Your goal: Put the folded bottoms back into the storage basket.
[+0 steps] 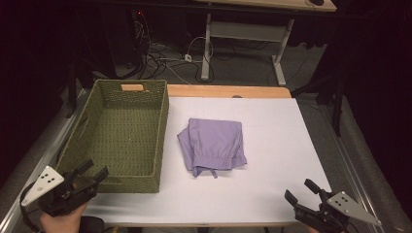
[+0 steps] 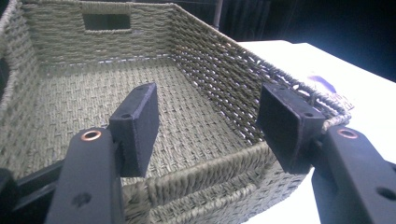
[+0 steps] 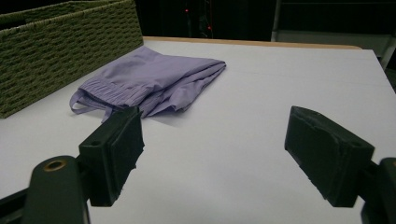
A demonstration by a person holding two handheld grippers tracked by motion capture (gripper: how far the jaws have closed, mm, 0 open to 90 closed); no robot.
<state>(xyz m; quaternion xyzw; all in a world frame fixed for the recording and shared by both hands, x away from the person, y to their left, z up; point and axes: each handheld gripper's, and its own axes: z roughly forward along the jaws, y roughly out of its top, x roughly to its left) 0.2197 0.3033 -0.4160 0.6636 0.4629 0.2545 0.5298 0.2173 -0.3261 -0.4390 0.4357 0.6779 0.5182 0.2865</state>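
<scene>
A folded lilac garment [image 1: 214, 143] with an elastic waistband lies in the middle of the white table top [image 1: 277, 145], just right of an empty green woven basket [image 1: 163, 131]. My left gripper [image 1: 94, 170] hovers at the basket's near left corner, open, with nothing between its pads. In the left gripper view the left gripper [image 2: 210, 126] looks over the near rim into the basket [image 2: 196, 70]. My right gripper [image 1: 300, 190] stands open over the table's near right corner. In the right gripper view the right gripper [image 3: 212, 149] points at bare table, with the garment [image 3: 149, 77] farther off to its left.
The basket [image 3: 70, 42] has a cut-out handle [image 1: 132, 88] in its far wall. Behind the white sheet runs a strip of wooden table edge [image 1: 228, 91]. A desk frame [image 1: 243, 34] and loose cables [image 1: 160, 53] are on the floor beyond.
</scene>
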